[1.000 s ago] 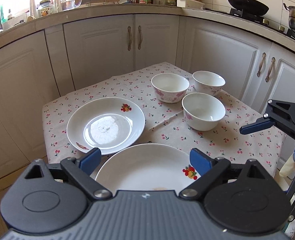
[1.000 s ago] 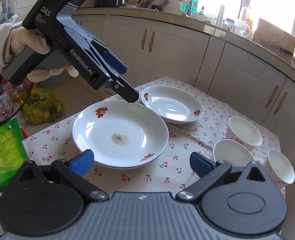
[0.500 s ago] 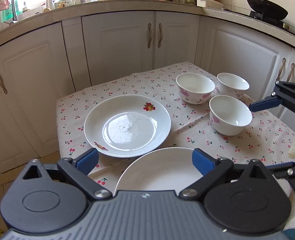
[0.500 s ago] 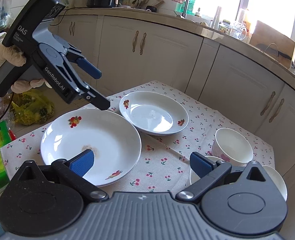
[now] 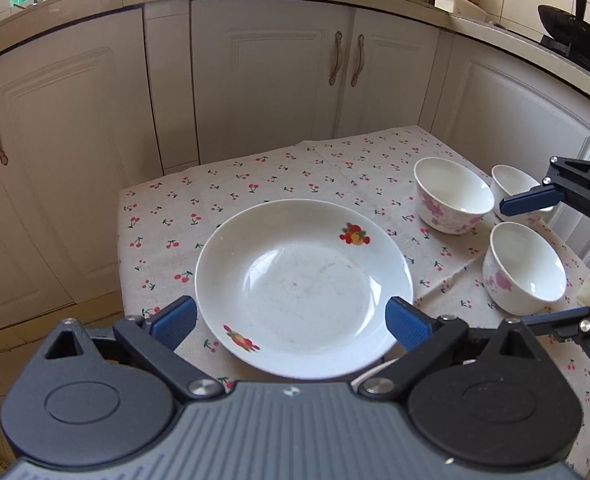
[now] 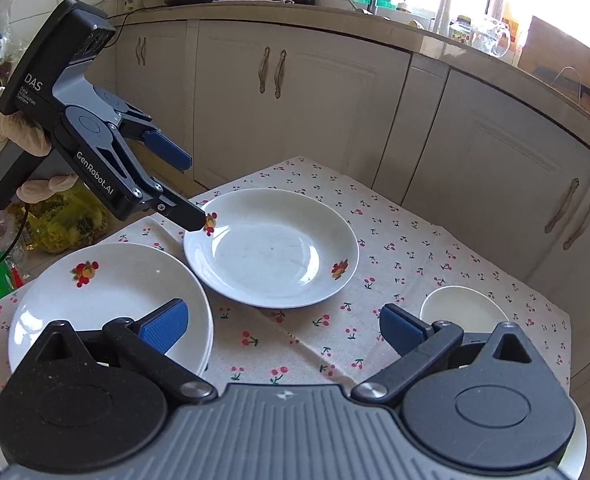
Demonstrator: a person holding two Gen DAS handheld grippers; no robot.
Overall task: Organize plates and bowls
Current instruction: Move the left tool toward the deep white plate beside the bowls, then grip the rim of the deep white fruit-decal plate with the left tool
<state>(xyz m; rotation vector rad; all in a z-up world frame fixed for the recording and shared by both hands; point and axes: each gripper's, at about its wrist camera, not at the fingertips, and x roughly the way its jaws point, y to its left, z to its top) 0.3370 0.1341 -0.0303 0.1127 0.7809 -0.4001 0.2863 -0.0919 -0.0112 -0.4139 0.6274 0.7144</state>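
Observation:
Two white plates with fruit prints lie on a cherry-print tablecloth (image 5: 255, 184). The far plate (image 5: 303, 288) lies just ahead of my open, empty left gripper (image 5: 291, 322); it also shows in the right wrist view (image 6: 271, 248). The near plate (image 6: 107, 300) shows in the right wrist view, partly under my open, empty right gripper (image 6: 283, 328). Three white bowls with pink flowers stand at the right: one (image 5: 453, 196), one (image 5: 523, 268) and one (image 5: 511, 184) behind the right gripper's finger. The left gripper (image 6: 187, 188) hovers by the far plate's rim.
White kitchen cabinets (image 5: 267, 76) wrap around the small table on the far sides. The countertop carries bottles, jars and a black wok (image 5: 575, 36). Plastic bags (image 6: 63, 220) lie on the floor beyond the table's left edge.
My left gripper has moved forward and left over the near plate, toward the far plate. My right gripper has shifted right, so the plates sit further left in its view.

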